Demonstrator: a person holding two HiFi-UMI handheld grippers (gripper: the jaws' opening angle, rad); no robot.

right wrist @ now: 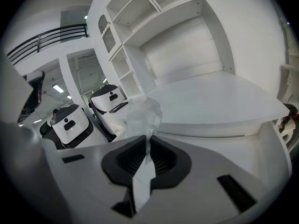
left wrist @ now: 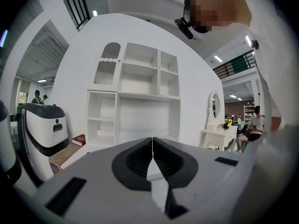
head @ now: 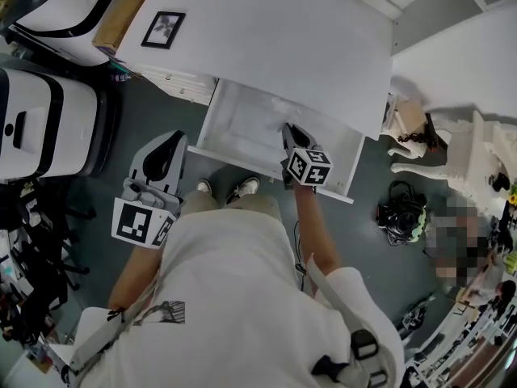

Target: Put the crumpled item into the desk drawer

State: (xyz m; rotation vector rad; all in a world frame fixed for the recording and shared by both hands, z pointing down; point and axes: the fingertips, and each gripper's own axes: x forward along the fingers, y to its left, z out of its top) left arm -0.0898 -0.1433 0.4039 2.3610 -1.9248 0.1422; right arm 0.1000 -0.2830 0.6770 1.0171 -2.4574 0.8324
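The white desk [head: 266, 31] has its drawer [head: 234, 124] pulled out toward me. My right gripper [head: 289, 134] hangs over the right half of the open drawer, pointing down into it. In the right gripper view it [right wrist: 148, 141] is shut on the crumpled item [right wrist: 140, 118], a translucent whitish wad that sticks out past the fingertips. Left of the drawer and outside it, my left gripper [head: 166, 153] is held over the floor. The left gripper view shows it [left wrist: 152, 146] shut with nothing in it, pointing roughly level at a white shelf unit [left wrist: 135, 101].
Two white-and-black machines [head: 44, 124] stand at the left. A framed picture [head: 163, 29] and a brown box [head: 121, 10] lie on the desk's left end. A white dressing table [head: 456, 148] and a black bag [head: 400, 217] are at the right. My shoes [head: 241, 188] are just below the drawer front.
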